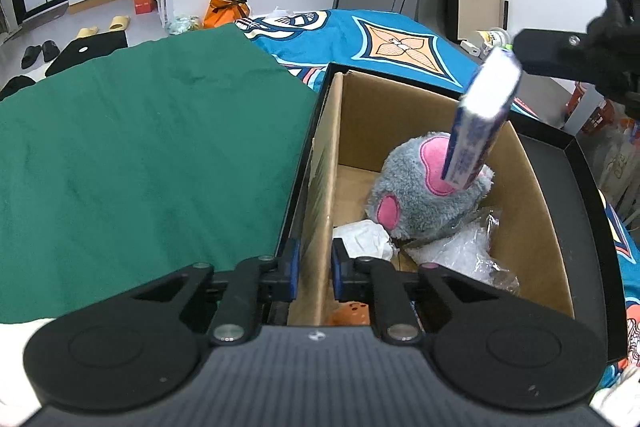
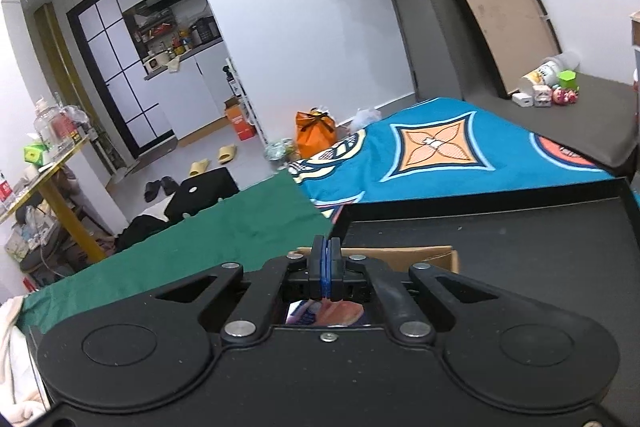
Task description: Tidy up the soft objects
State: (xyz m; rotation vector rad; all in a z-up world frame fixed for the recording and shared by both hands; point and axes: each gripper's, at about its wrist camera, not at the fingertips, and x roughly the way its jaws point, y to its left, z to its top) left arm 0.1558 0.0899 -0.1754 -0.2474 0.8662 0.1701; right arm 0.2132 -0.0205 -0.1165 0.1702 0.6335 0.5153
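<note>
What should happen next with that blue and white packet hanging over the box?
Probably lower it, then release. The right gripper holds the blue and white packet above the grey and pink plush toy inside the brown cardboard box, whose wall the left gripper clamps.

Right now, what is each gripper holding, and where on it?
The left gripper is clamped on the cardboard box's near wall, at its top edge. The right gripper pinches a blue-and-white packet by its upper end, hanging over the box.
</note>
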